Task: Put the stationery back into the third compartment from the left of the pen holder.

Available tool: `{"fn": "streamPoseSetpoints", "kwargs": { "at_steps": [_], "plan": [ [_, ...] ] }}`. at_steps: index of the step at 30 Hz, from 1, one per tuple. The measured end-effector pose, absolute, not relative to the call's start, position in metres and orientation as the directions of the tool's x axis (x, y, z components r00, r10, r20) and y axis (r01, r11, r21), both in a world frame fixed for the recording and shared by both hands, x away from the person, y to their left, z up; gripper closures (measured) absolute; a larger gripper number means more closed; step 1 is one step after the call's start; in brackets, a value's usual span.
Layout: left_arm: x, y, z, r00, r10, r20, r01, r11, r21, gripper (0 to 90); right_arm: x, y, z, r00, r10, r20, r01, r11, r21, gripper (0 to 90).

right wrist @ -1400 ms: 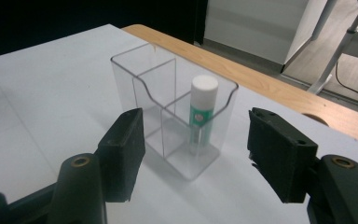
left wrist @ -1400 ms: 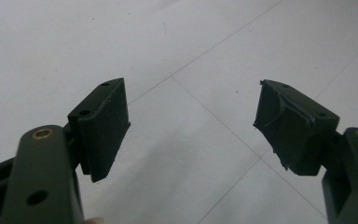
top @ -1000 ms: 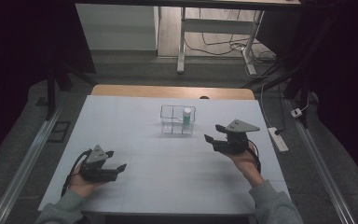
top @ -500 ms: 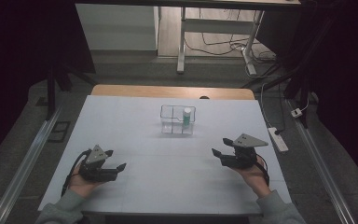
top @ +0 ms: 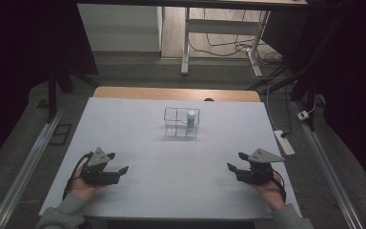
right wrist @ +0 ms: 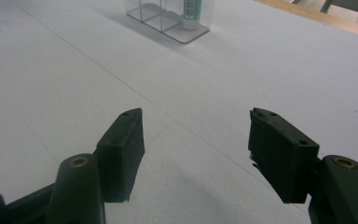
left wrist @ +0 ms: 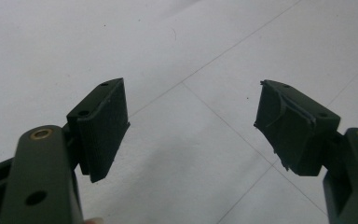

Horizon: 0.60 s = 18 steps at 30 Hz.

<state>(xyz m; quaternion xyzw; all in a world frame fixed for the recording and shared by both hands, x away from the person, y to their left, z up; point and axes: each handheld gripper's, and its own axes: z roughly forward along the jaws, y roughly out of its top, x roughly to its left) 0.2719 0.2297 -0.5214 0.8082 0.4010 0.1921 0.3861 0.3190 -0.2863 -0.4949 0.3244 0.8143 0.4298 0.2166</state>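
A clear plastic organizer box [top: 181, 122] with compartments stands mid-table, toward the far side. A small white tube with a green label [top: 191, 118] stands upright in its right rear compartment; the box [right wrist: 168, 16] and tube [right wrist: 192, 11] also appear at the top of the right gripper view. My left gripper [top: 121, 171] rests low at the near left of the table, open and empty, its jaws wide apart over bare white surface [left wrist: 191, 126]. My right gripper [top: 233, 162] sits at the near right, open with nothing between its jaws [right wrist: 196, 140], pointing toward the box.
The white table sheet [top: 171, 157] covers most of the top, with a wooden strip [top: 176, 93] along the far edge. A power strip [top: 284, 142] lies off the right side. Metal rails [top: 24, 167] run along both sides.
My right gripper has moved toward the near right edge of the table and lower, away from the box. The left gripper has stayed put.
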Motion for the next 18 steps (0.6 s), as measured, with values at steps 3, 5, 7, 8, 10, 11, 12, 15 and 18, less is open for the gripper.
{"fn": "streamPoseSetpoints", "kwargs": {
  "at_steps": [3,5,7,8,10,11,12,15,18],
  "plan": [
    [0.2718,0.2298,-0.5213,0.604,0.797,0.002,0.499,-0.38,0.779,25.1,0.3197,-0.2874,-0.4963,-0.693,0.717,-0.074,0.343,0.418,0.841,34.8],
    [0.2719,0.2299,-0.5213,0.603,0.798,0.002,0.5,-0.379,0.779,25.1,0.3198,-0.2873,-0.4961,-0.694,0.716,-0.077,0.343,0.423,0.839,34.8],
    [0.2721,0.23,-0.5213,0.602,0.799,0.003,0.5,-0.38,0.778,25.1,0.3201,-0.2866,-0.4969,-0.7,0.71,-0.074,0.34,0.423,0.84,34.7],
    [0.272,0.23,-0.5213,0.601,0.799,0.003,0.5,-0.379,0.779,25.0,0.3198,-0.2864,-0.4969,-0.699,0.711,-0.077,0.342,0.426,0.838,34.7],
    [0.2718,0.23,-0.5211,0.601,0.799,0.004,0.499,-0.379,0.779,25.0,0.3196,-0.2862,-0.4971,-0.701,0.709,-0.076,0.342,0.427,0.837,34.7],
    [0.2718,0.23,-0.5211,0.601,0.799,0.004,0.499,-0.379,0.78,25.0,0.3195,-0.286,-0.4971,-0.701,0.709,-0.078,0.341,0.429,0.836,34.6],
    [0.2718,0.2301,-0.5211,0.601,0.799,0.004,0.499,-0.379,0.78,25.0,0.3195,-0.2861,-0.4971,-0.703,0.706,-0.08,0.338,0.432,0.836,34.6],
    [0.2717,0.2301,-0.5211,0.601,0.799,0.004,0.499,-0.379,0.78,25.0,0.3193,-0.2858,-0.4971,-0.704,0.705,-0.082,0.337,0.434,0.835,34.6],
    [0.2719,0.2302,-0.5212,0.601,0.799,0.005,0.499,-0.38,0.779,24.9,0.319,-0.2852,-0.4969,-0.705,0.705,-0.076,0.341,0.431,0.836,34.6]
  ]
}}
